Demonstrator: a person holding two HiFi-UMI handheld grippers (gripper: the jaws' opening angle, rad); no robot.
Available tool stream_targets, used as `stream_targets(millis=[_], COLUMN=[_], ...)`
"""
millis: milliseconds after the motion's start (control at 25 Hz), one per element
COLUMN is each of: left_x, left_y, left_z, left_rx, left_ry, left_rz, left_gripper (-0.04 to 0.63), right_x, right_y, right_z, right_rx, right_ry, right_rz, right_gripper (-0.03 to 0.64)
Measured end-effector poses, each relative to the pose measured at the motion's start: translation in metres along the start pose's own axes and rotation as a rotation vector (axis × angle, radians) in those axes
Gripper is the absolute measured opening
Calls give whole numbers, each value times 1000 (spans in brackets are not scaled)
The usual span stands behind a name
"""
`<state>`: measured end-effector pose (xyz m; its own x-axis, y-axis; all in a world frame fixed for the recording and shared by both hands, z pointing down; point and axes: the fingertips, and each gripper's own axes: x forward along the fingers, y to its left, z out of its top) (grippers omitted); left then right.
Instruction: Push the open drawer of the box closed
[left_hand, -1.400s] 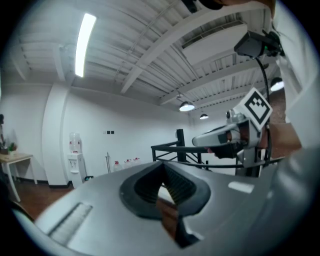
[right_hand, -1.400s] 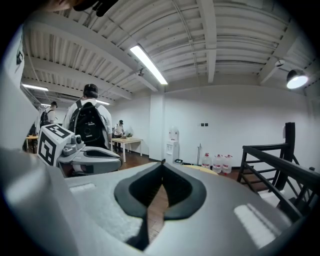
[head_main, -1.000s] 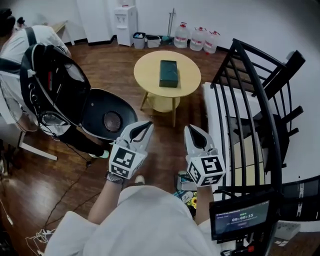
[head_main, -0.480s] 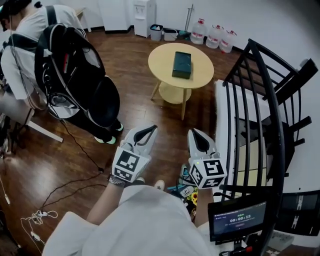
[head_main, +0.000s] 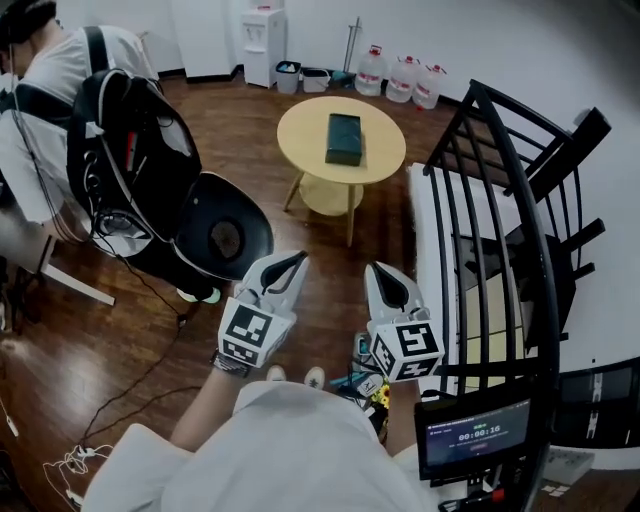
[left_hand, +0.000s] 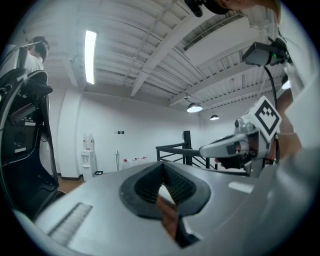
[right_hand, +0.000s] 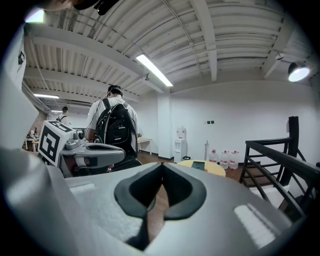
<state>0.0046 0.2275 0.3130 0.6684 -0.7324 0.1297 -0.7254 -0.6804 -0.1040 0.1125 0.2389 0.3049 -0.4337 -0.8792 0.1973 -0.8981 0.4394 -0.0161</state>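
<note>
Box (head_main: 343, 138): dark green, lying flat near the middle of the round yellow tabletop (head_main: 380, 160), nothing else on it. Too small in the head view to tell whether its drawer is out. The tabletop stands on the wooden floor (head_main: 320, 260), with water jugs (head_main: 400, 75) and a water cooler (head_main: 258, 45) against the far wall behind it. Both tools are well short of the box, held low in front of the person's torso and pointing towards the table. Left hand-held gripper (head_main: 292, 260): jaws pressed together, nothing between them; its own view shows only the room past the tips. Right hand-held gripper (head_main: 380, 270): jaws also pressed together at the tips, nothing pinched. The two sit side by side and apart, marker cubes facing up. Left of them, another person (head_main: 60, 70) with a black backpack (head_main: 130, 150) stands on the floor. On the right, a black metal railing (head_main: 500, 200) runs along the edge, and a small screen (head_main: 475, 435) sits at lower right.
</note>
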Motion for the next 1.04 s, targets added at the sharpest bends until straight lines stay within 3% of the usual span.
stream_targets(millis=[1040], left_x=[9], left_y=[13], left_z=[-7], left_rx=[-46], left_ry=[-3], left_rz=[-45], left_gripper=[8], right_x=[17], right_y=[-1], right_z=[0], right_rx=[-17], right_ry=[7], right_rz=[-52], right_gripper=[3])
